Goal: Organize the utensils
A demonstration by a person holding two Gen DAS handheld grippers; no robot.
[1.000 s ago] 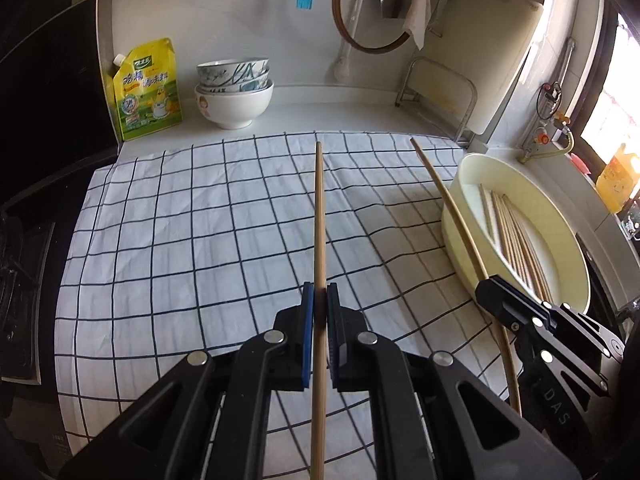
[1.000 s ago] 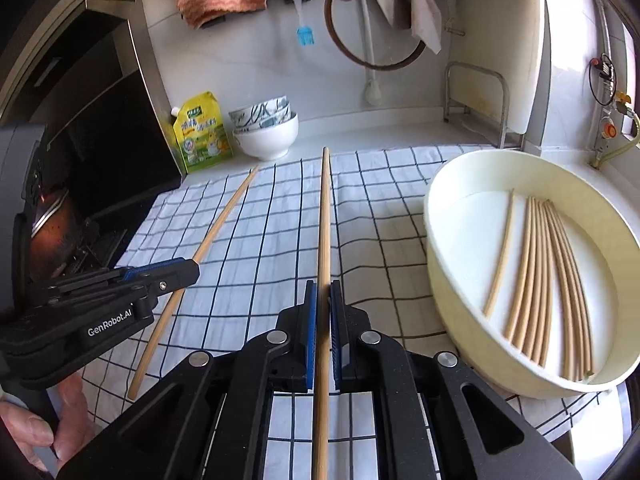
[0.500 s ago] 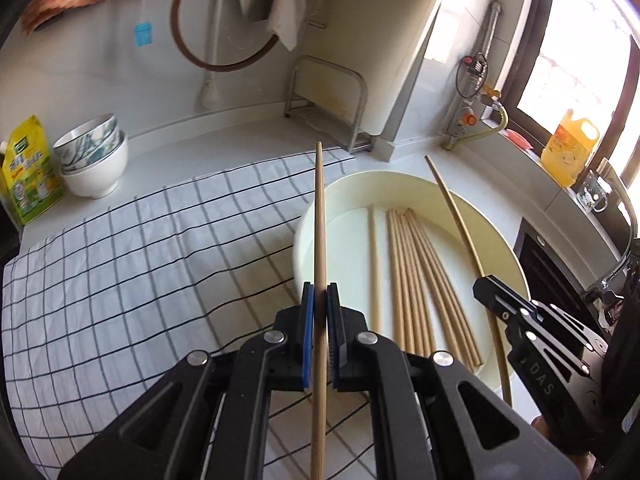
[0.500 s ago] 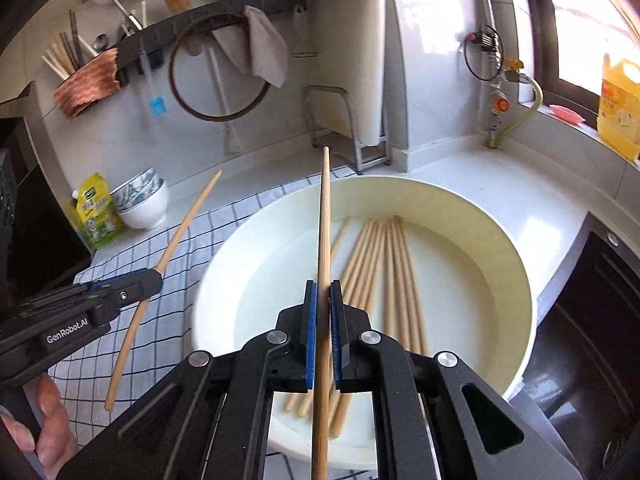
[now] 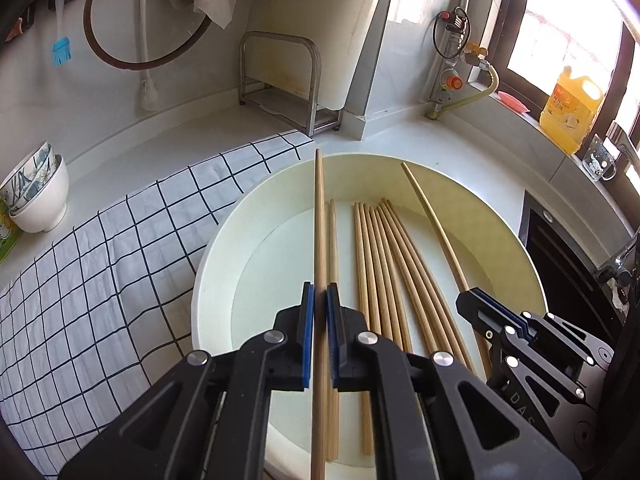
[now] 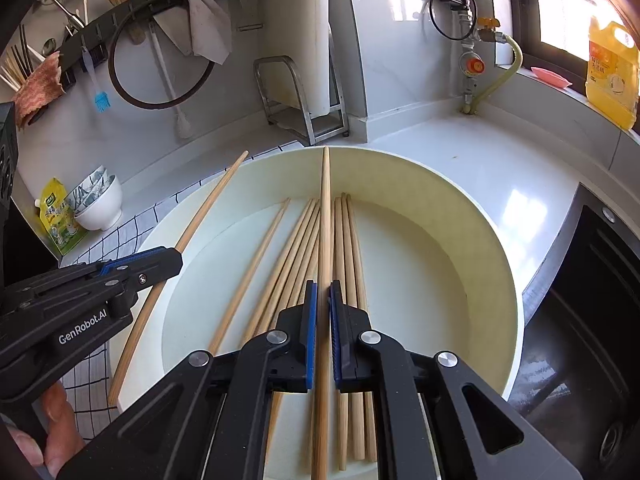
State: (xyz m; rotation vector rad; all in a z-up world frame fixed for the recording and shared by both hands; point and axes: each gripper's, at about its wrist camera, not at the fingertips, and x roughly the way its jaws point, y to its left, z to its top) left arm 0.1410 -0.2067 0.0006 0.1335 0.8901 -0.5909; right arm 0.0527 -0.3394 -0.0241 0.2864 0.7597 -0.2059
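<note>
A: While both cameras look down into the cream basin (image 5: 208, 264), we note each gripper carries one chopstick. The left gripper (image 5: 318, 300) has its blue pads pressed together on a wooden chopstick (image 5: 318, 216), which runs forward over the basin with its tip above the far rim.

B: Agreed. From the right wrist we log the same for the right gripper (image 6: 323, 292): jaws pinching a second chopstick (image 6: 325, 208) that points across the basin, above the loose ones.

A: We see the loose chopsticks (image 5: 384, 264) lying on the basin floor, a tight fan of them plus one lying slightly apart on the left side.

B: In the left view we see the right gripper low at the right, its chopstick slanting over the basin. In the right view the left gripper sits at the left edge, its stick angled across the near-left rim; fingers (image 6: 56, 428) of the person's hand show beneath it.

A: We record the basin resting partly on the checked cloth (image 5: 100, 280). Stacked bowls (image 5: 36, 196) stand well apart, by the back wall.

B: A yellow jug (image 6: 610, 76) stands on the window sill.
</note>
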